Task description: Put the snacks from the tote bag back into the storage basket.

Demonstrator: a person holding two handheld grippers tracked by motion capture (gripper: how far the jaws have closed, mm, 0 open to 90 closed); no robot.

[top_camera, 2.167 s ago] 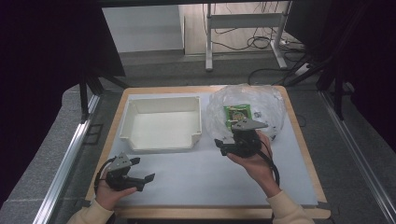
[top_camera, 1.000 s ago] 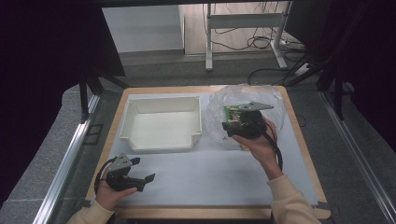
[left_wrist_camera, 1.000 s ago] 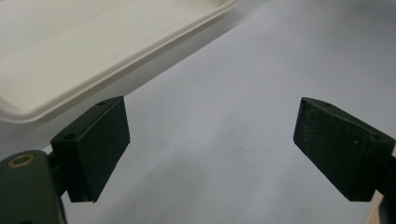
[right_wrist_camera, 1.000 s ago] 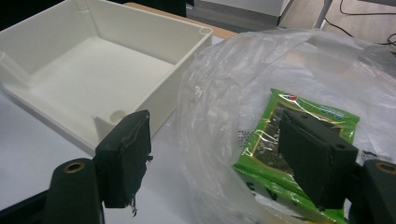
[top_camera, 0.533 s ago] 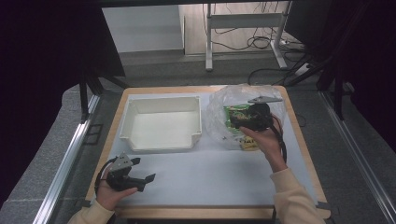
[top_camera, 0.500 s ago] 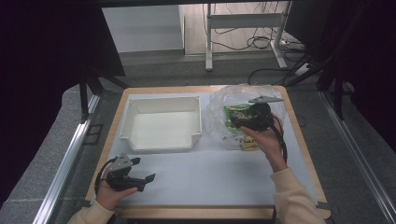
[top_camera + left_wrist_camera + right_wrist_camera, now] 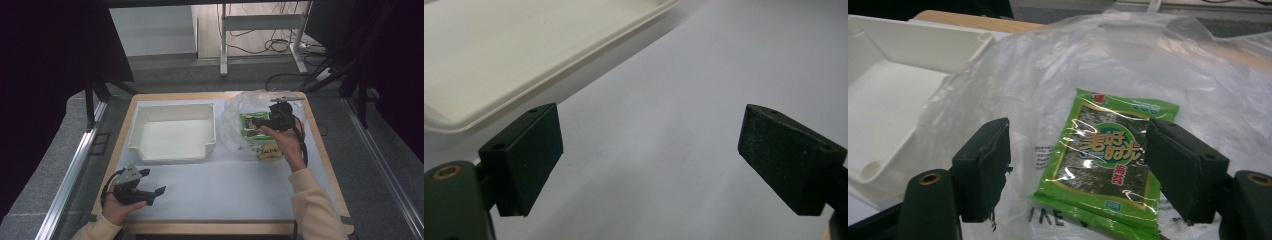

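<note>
A clear plastic bag (image 7: 245, 115) (image 7: 1048, 80) lies at the table's far right, with a green seaweed snack packet (image 7: 246, 125) (image 7: 1108, 155) inside it and a yellow packet (image 7: 270, 151) at its near edge. My right gripper (image 7: 257, 120) (image 7: 1078, 172) hovers over the bag, open, jaws on either side of the green packet and pointing left. My left gripper (image 7: 156, 192) (image 7: 1073, 150) rests open near the front left of the table, nothing between its jaws. A white tray (image 7: 172, 132) (image 7: 499, 55) (image 7: 893, 85) stands left of the bag.
A white mat (image 7: 225, 185) (image 7: 664, 115) covers the wooden table (image 7: 320, 145). Dark drapes flank the table. A metal frame and cables (image 7: 270, 30) stand on the floor beyond the far edge.
My right gripper has moved from mid-table away and to the right, over the plastic bag. The left gripper has stayed in place.
</note>
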